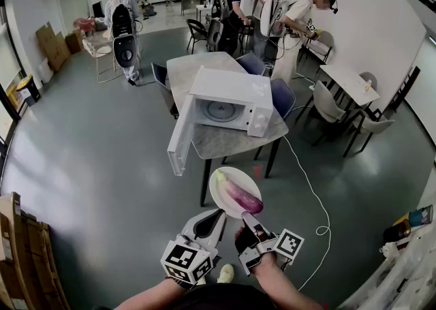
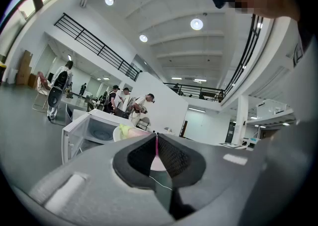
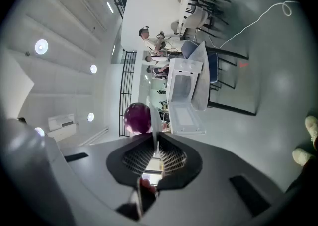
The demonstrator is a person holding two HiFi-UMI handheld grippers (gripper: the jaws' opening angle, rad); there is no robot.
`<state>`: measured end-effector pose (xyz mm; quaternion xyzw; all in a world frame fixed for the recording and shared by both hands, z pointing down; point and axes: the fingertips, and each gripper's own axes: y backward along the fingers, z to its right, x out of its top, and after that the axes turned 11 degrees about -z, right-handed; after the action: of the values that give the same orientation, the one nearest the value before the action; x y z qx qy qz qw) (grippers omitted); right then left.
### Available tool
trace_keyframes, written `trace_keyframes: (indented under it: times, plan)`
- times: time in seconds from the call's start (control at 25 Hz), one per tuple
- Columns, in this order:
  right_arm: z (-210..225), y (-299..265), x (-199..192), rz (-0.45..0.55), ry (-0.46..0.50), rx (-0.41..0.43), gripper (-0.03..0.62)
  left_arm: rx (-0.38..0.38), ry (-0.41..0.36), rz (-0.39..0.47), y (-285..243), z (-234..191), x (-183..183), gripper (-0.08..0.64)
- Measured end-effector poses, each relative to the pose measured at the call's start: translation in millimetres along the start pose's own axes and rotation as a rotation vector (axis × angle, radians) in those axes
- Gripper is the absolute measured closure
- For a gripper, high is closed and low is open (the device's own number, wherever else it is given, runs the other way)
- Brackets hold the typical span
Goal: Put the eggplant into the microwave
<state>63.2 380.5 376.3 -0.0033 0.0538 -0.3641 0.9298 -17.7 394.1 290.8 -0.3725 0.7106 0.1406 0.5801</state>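
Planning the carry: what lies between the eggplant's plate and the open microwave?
Head view: only grey floor and the table's front edge lie between the plate and the microwave; its door stands open to the left.

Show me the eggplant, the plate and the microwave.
eggplant (image 1: 244, 197): head view, middle of its purple body.
plate (image 1: 221, 201): head view, bare lower-left part.
microwave (image 1: 228, 88): head view, its white top.

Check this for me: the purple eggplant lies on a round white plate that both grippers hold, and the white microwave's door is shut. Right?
Not quite: the door of the white microwave stands open, as the head view shows. The purple eggplant does lie on the round white plate, its rim clamped by the left gripper and the right gripper.
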Motion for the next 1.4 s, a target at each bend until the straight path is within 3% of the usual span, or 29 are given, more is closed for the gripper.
trace_keyframes:
  times: [0.92, 1.4]
  plan:
    - [10.4, 12.3, 15.8, 0.002, -0.027, -0.009, 0.56, 0.015, -0.003, -0.015, -9.4, 15.9, -8.9, 0.537]
    - [19.9, 15.1, 38.1, -0.051, -0.028, -0.011, 0.559, 0.084, 0.013, -0.014, -28.5, 28.1, -18.5, 0.537]
